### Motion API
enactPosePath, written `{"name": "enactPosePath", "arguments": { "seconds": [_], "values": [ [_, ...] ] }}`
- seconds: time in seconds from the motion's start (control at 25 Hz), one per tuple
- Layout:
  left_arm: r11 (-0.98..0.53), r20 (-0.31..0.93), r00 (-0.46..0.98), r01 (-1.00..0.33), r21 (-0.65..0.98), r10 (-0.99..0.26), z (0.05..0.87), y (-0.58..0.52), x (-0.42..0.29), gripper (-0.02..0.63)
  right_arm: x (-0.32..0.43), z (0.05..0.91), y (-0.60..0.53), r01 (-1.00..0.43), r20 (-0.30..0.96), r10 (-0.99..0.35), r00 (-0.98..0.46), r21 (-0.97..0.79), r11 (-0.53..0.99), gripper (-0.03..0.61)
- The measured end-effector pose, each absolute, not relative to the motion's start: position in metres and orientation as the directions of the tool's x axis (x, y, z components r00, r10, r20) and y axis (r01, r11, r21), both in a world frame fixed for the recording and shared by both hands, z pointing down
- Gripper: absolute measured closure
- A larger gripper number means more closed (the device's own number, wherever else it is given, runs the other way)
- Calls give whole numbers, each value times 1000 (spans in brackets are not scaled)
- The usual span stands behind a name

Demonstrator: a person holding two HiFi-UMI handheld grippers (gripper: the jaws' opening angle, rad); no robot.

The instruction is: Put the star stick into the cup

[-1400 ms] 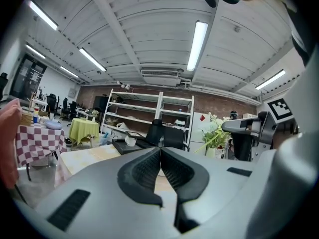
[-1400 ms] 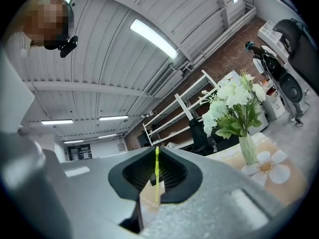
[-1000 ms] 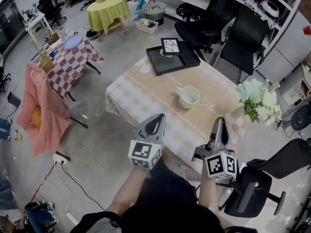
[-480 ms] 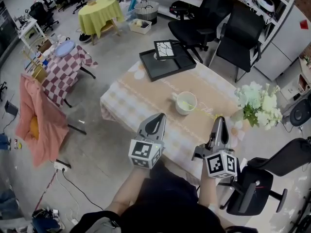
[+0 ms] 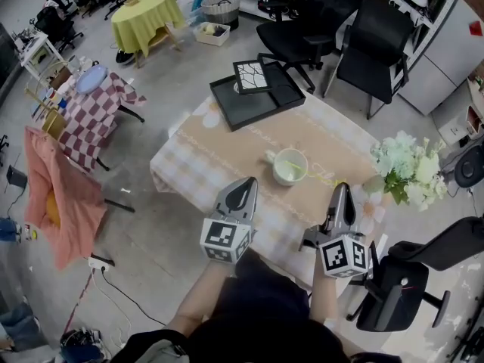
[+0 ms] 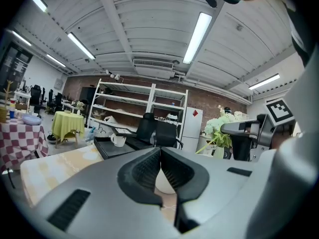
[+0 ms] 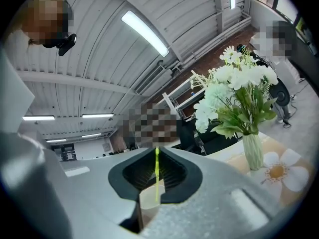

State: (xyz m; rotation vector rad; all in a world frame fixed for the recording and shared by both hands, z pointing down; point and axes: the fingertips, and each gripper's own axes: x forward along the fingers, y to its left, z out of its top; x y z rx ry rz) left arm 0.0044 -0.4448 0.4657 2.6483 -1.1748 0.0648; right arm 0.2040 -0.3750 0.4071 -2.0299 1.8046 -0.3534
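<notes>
A white cup (image 5: 290, 165) stands mid-table on the beige cloth. The thin yellow-green star stick (image 5: 316, 177) runs from my right gripper (image 5: 340, 190) toward the cup, and its far end reaches the cup's rim. In the right gripper view the gripper (image 7: 156, 156) is shut on the stick (image 7: 157, 176), and the cup (image 7: 148, 203) shows below through the jaws' gap. My left gripper (image 5: 248, 184) hovers at the table's near edge, left of the cup. It is shut and empty (image 6: 160, 156), with the cup (image 6: 164, 183) visible behind it.
A black tray (image 5: 253, 100) holding a framed tile (image 5: 252, 76) sits at the table's far end. A vase of white flowers (image 5: 408, 169) stands at the right edge. Black chairs (image 5: 370, 51) ring the far side and another (image 5: 393, 293) stands near my right.
The table and cup have drawn nearer to the grippers, which keep their places in the view. The stick's far end now reaches the cup.
</notes>
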Motion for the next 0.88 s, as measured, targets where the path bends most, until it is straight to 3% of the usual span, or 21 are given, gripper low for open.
{"name": "enactPosePath", "arguments": {
  "seconds": [0.88],
  "values": [
    [-651, 202, 689, -724, 229, -696, 499, -490, 23, 603, 227, 439, -411, -852, -17, -990, 137, -512, -109, 560]
  ]
}}
